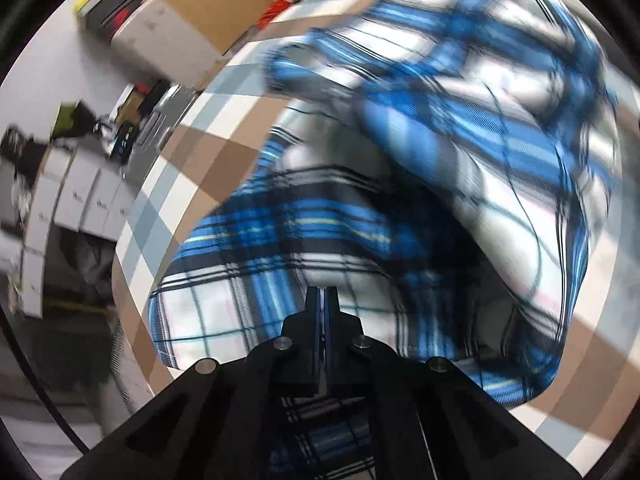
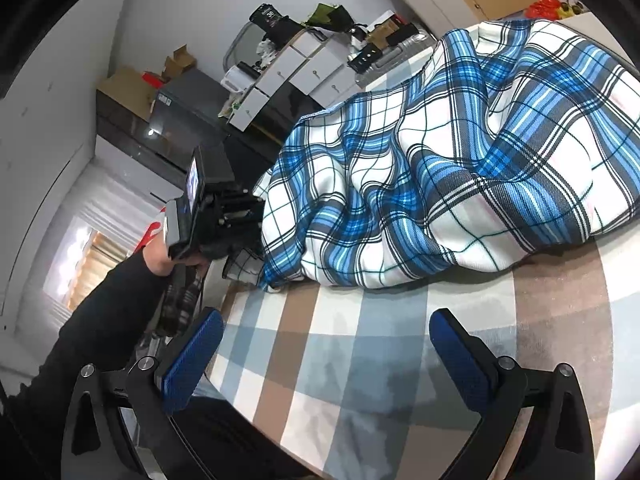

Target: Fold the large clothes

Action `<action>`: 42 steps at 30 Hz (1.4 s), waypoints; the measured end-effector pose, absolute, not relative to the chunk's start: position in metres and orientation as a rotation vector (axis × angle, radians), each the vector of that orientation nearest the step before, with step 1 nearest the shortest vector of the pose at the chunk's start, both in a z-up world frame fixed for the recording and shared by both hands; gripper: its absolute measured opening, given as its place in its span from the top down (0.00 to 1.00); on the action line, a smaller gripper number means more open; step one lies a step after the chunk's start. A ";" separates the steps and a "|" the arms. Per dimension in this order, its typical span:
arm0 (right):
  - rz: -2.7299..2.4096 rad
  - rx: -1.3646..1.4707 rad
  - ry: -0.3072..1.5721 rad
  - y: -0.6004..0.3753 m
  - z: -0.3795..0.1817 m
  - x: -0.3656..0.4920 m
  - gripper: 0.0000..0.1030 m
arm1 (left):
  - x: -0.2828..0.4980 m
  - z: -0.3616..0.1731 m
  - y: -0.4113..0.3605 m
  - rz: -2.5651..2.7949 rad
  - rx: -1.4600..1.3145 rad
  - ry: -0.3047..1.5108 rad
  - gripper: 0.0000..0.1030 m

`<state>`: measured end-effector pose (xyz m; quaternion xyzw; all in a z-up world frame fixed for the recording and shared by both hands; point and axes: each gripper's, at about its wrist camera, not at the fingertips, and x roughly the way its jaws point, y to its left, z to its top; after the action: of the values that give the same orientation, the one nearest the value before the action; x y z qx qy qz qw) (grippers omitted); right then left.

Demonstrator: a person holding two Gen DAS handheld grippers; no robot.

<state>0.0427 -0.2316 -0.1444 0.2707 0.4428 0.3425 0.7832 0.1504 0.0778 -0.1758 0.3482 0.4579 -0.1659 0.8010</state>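
A: Where is the plaid cloth (image 2: 440, 168) now?

B: It lies bunched in a rumpled heap on the checked bed cover (image 2: 360, 344), toward the far side, with its near-left edge hanging over the bed's side.

A: Why is it heaped like that?

B: My guess is it has not been spread yet; a large piece needs its edge or corner found first, and that hanging edge is the easiest place to reach.

A: And the left gripper (image 1: 321, 300)?

B: Its jaws are pressed together at that edge. Plaid fabric lies close around and beneath them, but the blur hides whether a fold is actually pinched.

A: The right gripper (image 2: 326, 344)?

B: Jaws wide apart, holding nothing, hovering over bare cover just short of the heap. A person's dark sleeve (image 2: 100, 320) carries the left tool.
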 end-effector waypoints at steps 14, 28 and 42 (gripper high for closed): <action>0.759 0.605 0.957 -0.232 -0.143 0.040 0.00 | 0.144 -0.148 0.166 -0.409 -0.029 1.136 1.00; 0.766 0.604 0.921 -0.229 -0.133 0.031 0.00 | 0.114 -0.189 0.161 -0.437 -0.487 1.108 0.51; 0.774 0.617 0.940 -0.228 -0.139 0.035 0.00 | 0.128 -0.154 0.185 -0.360 -0.875 0.831 1.00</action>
<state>0.0349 -0.2285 -0.1386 0.2849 0.4345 0.3575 0.7760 0.1284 0.1846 -0.1542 -0.4090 0.3885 -0.1681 0.8084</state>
